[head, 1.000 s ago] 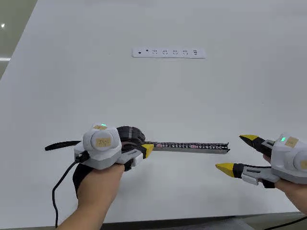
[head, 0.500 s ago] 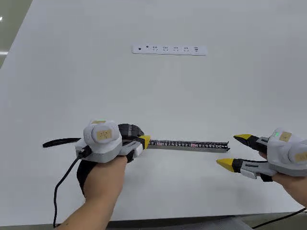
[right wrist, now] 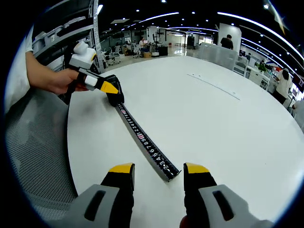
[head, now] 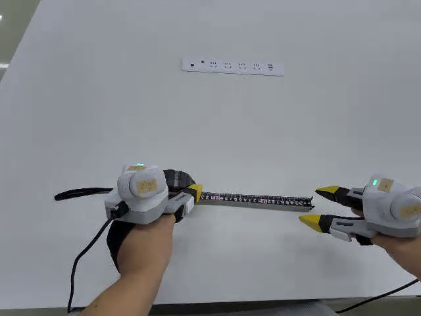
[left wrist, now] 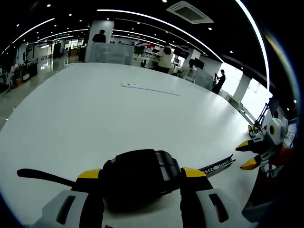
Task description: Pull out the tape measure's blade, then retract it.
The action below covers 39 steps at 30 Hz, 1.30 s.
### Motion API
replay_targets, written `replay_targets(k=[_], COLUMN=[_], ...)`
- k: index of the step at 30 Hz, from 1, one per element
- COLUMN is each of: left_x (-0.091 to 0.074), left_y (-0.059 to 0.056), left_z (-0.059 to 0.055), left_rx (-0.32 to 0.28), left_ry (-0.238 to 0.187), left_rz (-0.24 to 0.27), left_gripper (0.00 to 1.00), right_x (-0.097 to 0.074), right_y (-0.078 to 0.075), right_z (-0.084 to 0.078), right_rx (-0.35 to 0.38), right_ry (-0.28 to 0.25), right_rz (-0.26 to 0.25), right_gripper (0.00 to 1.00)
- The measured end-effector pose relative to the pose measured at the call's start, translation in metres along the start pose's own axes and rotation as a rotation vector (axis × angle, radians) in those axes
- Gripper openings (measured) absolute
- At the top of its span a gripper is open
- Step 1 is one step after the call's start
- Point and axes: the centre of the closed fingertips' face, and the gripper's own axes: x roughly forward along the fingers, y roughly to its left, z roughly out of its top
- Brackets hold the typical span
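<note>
left gripper (head: 191, 197) clamped on the black tape measure case (left wrist: 137, 178)
right gripper (head: 320, 205) jaws apart, dark numbered blade (head: 256, 199) ends right between its tips, not gripped

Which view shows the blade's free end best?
The right gripper view: the blade's free end lies close, at the open right gripper. The head view shows it small; the left gripper view, distant.

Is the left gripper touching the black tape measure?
Touching. The left gripper view shows the left gripper with its two jaws pressed against both sides of the tape measure, which sits between them.
</note>
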Motion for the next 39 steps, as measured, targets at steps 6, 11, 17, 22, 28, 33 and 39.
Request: replay_targets(k=[6,11,17,22,28,33,39], left_x=[0.001,0.001,0.001,0.002,0.002,0.002,0.002], left_y=[0.000,0.000,0.000,-0.001,0.000,0.000,0.000], left_z=[0.000,0.000,0.000,0.000,0.000,0.000,-0.001], left_rx=[0.001,0.003,0.003,0.002,0.002,0.004,0.006], left_ry=[-0.004,-0.004,-0.002,0.001,0.004,0.005,0.002], left_rz=[-0.004,-0.008,-0.011,-0.012,-0.015,-0.016,-0.014], left_gripper=[0.62,0.62,0.62,0.62,0.61,0.61,0.61], right_x=[0.003,0.013,0.020,0.021,0.024,0.026,0.027], right_y=[-0.005,-0.010,-0.009,-0.014,-0.014,-0.016,-0.016], right_z=[-0.003,-0.009,-0.018,-0.019,-0.024,-0.025,-0.026], right_rx=[-0.017,-0.042,-0.065,-0.072,-0.098,-0.114,-0.137], right_ry=[0.015,0.046,0.084,0.084,0.106,0.115,0.121], right_rz=[0.006,0.039,0.074,0.088,0.109,0.123,0.132], right_gripper=[0.33,0.29,0.27,0.23,0.19,0.15,0.14])
